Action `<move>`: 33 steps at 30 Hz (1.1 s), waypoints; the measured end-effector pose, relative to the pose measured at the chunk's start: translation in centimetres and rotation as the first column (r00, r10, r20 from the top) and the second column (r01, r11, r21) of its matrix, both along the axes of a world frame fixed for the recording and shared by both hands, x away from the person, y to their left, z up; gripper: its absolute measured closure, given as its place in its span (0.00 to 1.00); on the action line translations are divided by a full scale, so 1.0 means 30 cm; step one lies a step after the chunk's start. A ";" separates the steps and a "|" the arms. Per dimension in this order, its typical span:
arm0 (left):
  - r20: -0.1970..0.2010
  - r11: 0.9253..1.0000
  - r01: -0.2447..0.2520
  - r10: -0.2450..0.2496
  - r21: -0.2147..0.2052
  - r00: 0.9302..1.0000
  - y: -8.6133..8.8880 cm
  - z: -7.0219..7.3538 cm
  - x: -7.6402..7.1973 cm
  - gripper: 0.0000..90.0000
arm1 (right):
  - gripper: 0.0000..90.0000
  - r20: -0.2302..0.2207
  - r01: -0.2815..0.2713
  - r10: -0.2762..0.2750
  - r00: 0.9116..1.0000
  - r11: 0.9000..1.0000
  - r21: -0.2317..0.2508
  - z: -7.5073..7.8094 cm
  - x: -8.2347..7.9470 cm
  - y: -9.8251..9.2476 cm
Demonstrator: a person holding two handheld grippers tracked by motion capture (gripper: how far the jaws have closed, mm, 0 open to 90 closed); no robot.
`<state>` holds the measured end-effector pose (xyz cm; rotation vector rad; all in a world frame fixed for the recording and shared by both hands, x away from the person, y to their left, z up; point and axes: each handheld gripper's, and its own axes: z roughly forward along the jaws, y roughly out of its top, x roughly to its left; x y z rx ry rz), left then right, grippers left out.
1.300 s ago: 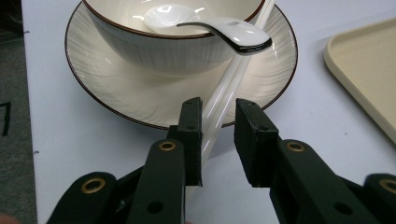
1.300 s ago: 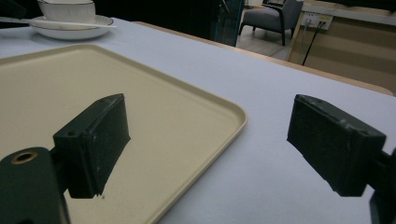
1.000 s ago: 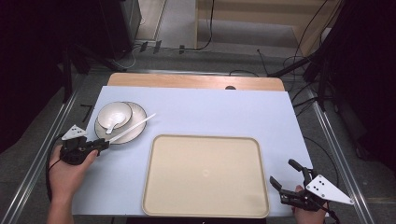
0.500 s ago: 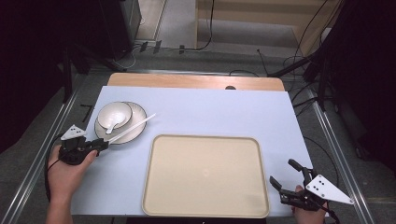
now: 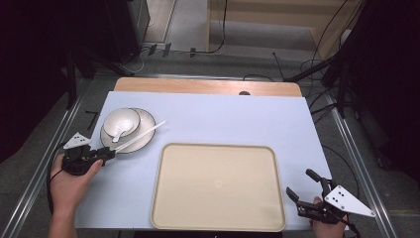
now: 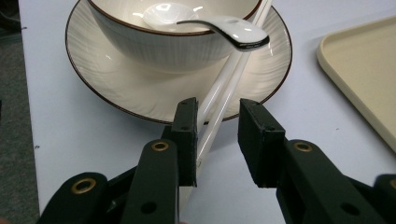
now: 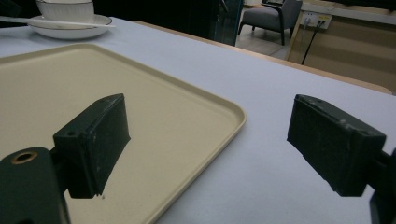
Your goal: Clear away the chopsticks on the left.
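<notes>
Straddling the chopsticks (image 6: 219, 100) at the plate (image 6: 140, 91) rim, left claw (image 6: 217, 140) gapes slightly; right claw (image 7: 210, 149) stands wide.

A lab or recording room is suggested rather than a home. The tabletop (image 5: 223, 119) is covered with a plain pale-blue sheet and is flanked by metal rails (image 5: 356, 158) on both sides. Black cables (image 5: 322, 44) are trailed across the grey floor (image 5: 188, 20) behind it, and dark stands are set around the edges. An upholstered grey armchair (image 7: 273, 16) and a wall socket strip (image 7: 317, 18) are seen in the background of the right gripper view.
</notes>
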<state>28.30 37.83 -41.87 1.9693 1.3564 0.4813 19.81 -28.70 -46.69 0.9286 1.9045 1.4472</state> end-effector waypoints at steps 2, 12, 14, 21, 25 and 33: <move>-0.003 1.000 0.003 -0.003 0.007 1.000 -0.001 -0.003 0.001 0.76 | 0.15 0.000 0.000 0.000 1.000 1.000 0.000 0.000 0.000 0.000; -0.025 0.999 0.016 -0.015 0.029 1.000 -0.018 -0.009 0.005 0.75 | 0.15 0.002 0.001 -0.001 1.000 1.000 -0.002 0.001 -0.001 -0.001; -0.025 0.999 0.019 -0.018 0.032 1.000 -0.019 -0.009 0.005 0.75 | 0.15 0.002 0.001 -0.001 1.000 1.000 -0.002 0.001 -0.001 -0.001; -0.041 0.997 0.024 -0.021 0.071 0.999 -0.031 -0.008 0.007 0.74 | 0.15 0.003 0.001 -0.001 1.000 1.000 -0.003 0.001 -0.001 -0.002; -0.048 0.994 0.030 -0.025 0.102 0.999 -0.044 -0.005 0.008 0.74 | 0.15 0.001 0.003 -0.003 1.000 1.000 -0.003 0.002 -0.002 -0.004; -0.066 0.991 0.032 -0.023 0.129 0.998 -0.051 -0.013 0.011 0.73 | 0.15 0.002 0.003 -0.003 1.000 1.000 -0.004 0.002 -0.001 -0.004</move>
